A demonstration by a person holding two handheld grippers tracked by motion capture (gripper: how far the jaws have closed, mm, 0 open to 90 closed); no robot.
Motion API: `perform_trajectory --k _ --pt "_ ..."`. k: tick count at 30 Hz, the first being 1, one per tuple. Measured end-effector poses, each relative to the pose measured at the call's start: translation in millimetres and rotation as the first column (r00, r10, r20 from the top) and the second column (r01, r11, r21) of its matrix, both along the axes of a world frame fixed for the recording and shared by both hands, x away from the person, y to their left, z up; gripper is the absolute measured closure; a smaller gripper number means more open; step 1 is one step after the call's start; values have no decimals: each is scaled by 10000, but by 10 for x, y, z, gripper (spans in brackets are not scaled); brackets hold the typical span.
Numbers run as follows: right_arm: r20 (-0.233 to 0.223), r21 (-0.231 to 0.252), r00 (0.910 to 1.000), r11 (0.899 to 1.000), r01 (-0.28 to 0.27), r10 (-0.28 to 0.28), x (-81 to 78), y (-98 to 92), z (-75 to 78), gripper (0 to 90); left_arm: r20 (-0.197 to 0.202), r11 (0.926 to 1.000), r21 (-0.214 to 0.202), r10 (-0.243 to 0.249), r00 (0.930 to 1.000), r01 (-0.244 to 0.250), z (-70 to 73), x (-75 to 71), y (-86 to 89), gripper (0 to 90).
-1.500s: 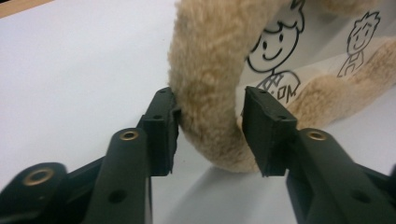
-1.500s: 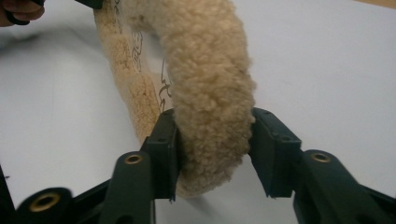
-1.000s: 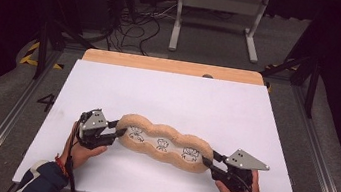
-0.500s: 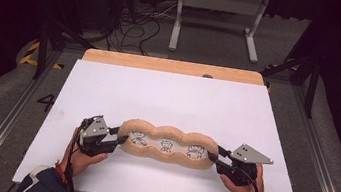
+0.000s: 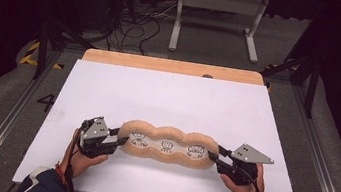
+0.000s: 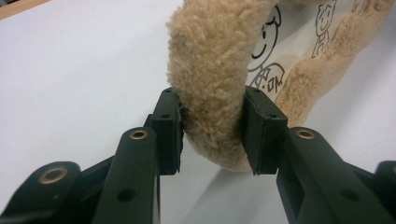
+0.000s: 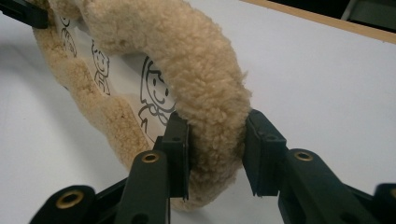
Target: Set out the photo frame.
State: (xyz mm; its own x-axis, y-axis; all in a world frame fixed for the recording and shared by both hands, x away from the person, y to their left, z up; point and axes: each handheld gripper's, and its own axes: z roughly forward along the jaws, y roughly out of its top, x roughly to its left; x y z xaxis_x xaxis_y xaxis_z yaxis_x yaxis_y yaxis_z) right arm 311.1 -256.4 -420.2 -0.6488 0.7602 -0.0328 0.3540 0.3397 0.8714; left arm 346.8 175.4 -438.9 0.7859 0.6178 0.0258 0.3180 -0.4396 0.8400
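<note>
Tan, fleecy pad [image 5: 167,144] with a scalloped rim and a white middle, printed with three small cartoon figures in black line. White sheet [image 5: 168,100] over the bench [image 5: 172,66], pale wood showing along the far edge. Black jaws with brass-coloured rivets on both the left gripper [image 5: 119,138] and right gripper [image 5: 214,156], each topped by a grey three-cornered plate. Dark blue sleeves at the near edge, a red band at the left wrist [image 5: 61,171]. Grey floor [image 5: 1,102] with yellow-and-black striped tape [image 5: 30,53] beyond the far left corner.

1. The plush mat [image 5: 167,145] lies on the table [image 5: 168,96], toward its near edge.
2. The left gripper [image 5: 119,139] sits at the mat's left end, clamped on its rim.
3. The right gripper [image 5: 214,157] sits at the opposite end, likewise clamped.
4. A metal stand [image 5: 217,17] stands on the floor behind the table.
</note>
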Motion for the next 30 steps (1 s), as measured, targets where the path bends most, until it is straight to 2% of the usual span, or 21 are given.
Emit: perform_trajectory --k 13,20,30 --pt "41 -154 10000 9999 -77 77 -13 4 11 640 71 9999 106 3 10000 -4 7 -19 -4 615" --pt "88 -302 9999 9995 -117 119 -32 -3 21 607 182 9997 224 -121 9998 117 14 -34 -1 602" --pt "334 -751 9993 9970 -162 187 -74 -24 63 554 311 9983 434 -395 9987 382 23 -77 7 496"
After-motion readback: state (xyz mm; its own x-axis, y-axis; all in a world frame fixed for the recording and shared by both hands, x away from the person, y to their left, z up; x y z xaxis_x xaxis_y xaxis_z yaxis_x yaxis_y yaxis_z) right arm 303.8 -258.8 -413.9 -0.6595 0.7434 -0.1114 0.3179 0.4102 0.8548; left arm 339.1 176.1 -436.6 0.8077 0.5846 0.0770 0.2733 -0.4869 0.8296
